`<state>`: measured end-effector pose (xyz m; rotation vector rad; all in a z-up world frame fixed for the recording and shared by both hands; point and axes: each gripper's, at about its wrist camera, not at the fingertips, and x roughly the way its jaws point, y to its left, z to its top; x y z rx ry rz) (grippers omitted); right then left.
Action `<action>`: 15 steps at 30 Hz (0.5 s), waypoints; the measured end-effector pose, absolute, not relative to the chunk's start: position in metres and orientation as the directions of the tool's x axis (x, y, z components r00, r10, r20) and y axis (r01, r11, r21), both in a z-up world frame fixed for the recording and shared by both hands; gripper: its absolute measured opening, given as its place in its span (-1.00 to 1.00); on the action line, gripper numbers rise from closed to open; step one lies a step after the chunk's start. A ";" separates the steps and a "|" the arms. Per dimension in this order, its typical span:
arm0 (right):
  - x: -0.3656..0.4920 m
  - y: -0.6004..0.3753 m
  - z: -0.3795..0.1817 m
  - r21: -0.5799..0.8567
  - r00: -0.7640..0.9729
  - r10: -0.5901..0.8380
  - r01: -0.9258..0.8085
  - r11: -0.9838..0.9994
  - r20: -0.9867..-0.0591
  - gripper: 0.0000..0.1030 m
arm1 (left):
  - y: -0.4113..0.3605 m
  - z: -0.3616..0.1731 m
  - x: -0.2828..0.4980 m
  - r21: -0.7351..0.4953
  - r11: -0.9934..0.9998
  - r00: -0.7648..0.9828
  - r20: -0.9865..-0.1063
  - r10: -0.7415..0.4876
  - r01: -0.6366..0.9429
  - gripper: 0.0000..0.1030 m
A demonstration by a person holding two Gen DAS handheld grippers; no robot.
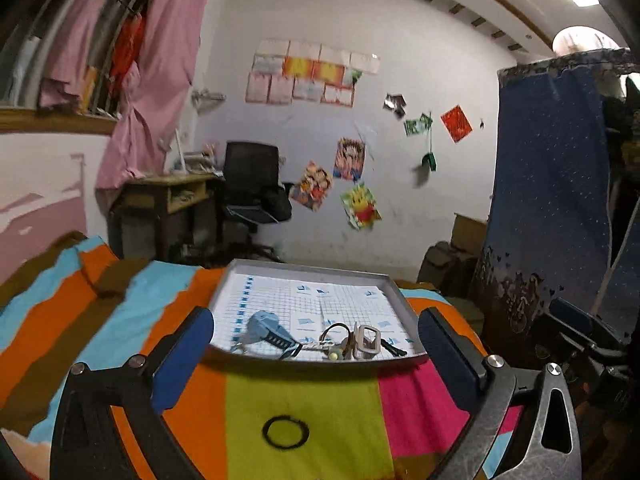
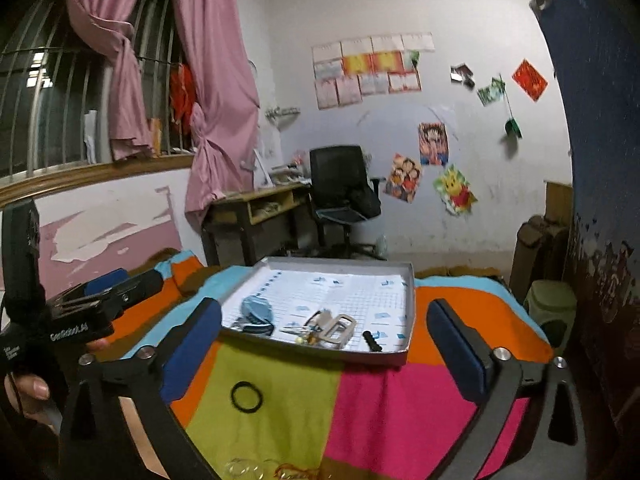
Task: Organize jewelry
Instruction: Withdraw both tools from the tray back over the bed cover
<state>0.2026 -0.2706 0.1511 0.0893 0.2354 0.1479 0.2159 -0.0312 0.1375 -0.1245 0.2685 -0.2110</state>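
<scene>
My left gripper (image 1: 316, 360) and right gripper (image 2: 324, 344) both gape wide, holding nothing. The shallow grey cardboard tray (image 2: 410, 312) on the striped, many-coloured cloth (image 2: 400, 412) already holds a blue clip (image 2: 256, 307), a pale buckle and small trinkets. The thin black ring-shaped band (image 2: 247, 397) lies outside it on the yellow-green stripe, with faint loops nearer me, so I judge the sorting partly done.

Setting: home bedroom. Evidence: pink curtains (image 2: 216, 92) at barred window (image 2: 52, 120), cartoon posters (image 2: 404, 178) on wall, desk (image 2: 256, 204) with office chair (image 2: 344, 184), striped bedspread (image 2: 360, 396).
</scene>
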 end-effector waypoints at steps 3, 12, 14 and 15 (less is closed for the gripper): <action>0.170 -0.265 0.156 0.093 0.966 0.164 -0.148 0.985 -0.201 0.97 | -0.021 0.137 0.181 -0.149 0.972 0.954 -0.216 -0.209 0.179 1.00; 0.096 -0.259 0.134 0.085 0.963 0.188 -0.175 0.981 -0.193 0.97 | -0.004 0.122 0.101 -0.086 0.984 0.968 -0.189 -0.168 0.154 1.00; 0.085 -0.259 0.123 0.087 0.960 0.198 -0.184 0.979 -0.200 0.97 | 0.000 0.117 0.089 -0.093 0.985 0.968 -0.193 -0.161 0.145 1.00; 0.079 -0.259 0.118 0.089 0.958 0.200 -0.186 0.979 -0.204 0.97 | 0.002 0.113 0.083 -0.098 0.985 0.968 -0.197 -0.157 0.140 1.00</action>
